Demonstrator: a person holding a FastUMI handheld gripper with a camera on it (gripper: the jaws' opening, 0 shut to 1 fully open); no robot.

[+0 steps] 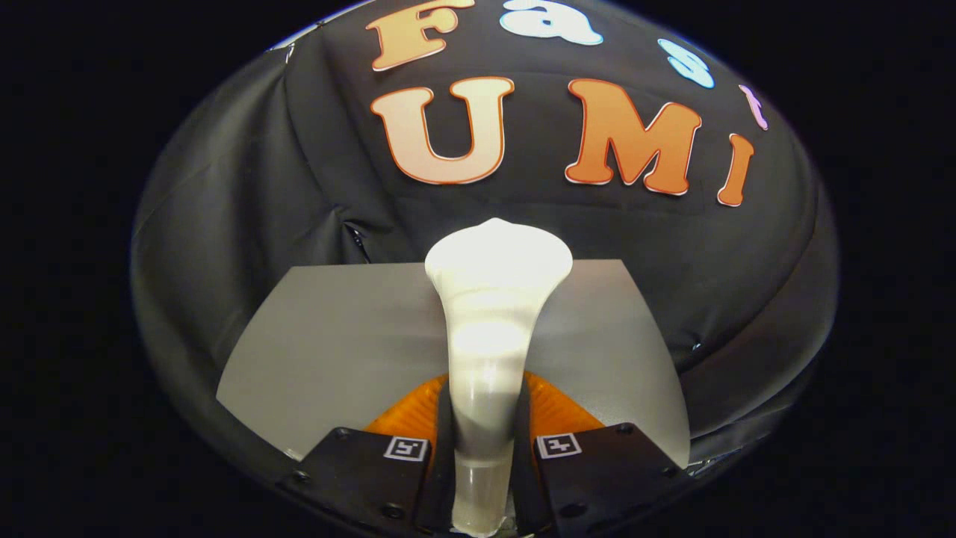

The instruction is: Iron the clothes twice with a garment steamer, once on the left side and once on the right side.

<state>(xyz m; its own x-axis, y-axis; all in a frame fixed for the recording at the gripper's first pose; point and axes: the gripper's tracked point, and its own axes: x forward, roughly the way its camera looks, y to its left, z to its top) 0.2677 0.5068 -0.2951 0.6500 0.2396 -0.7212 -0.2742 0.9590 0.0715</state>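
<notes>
Black cloth hangs all around as the booth's wall [246, 187], and a flat grey board [336, 336] lies below it like a table top. Sitting between the two fingers is the white plastic garment steamer [489, 329], a long smooth thing with a thin handle and a wide head. The handle is low, at 6 o'clock, and the wide head is up at 12 o'clock, so its long line runs straight away from the gripper [484, 448]. The head points forward at the cloth wall, just past the far edge of the board. Both fingers [418, 418] press on the thin handle from each side, so the gripper is pinching the steamer tight. I think the pick-up step is done and the steamer is held ready, but no ironing has started yet. I cannot see any clothes here, so I cannot tell where they hang. The next move, I think, needs the steamer carried to the clothes, with its wide head turned flat to the cloth, then slid slowly along one side. The grip must stay firm, or the smooth handle could slip and twist.
</notes>
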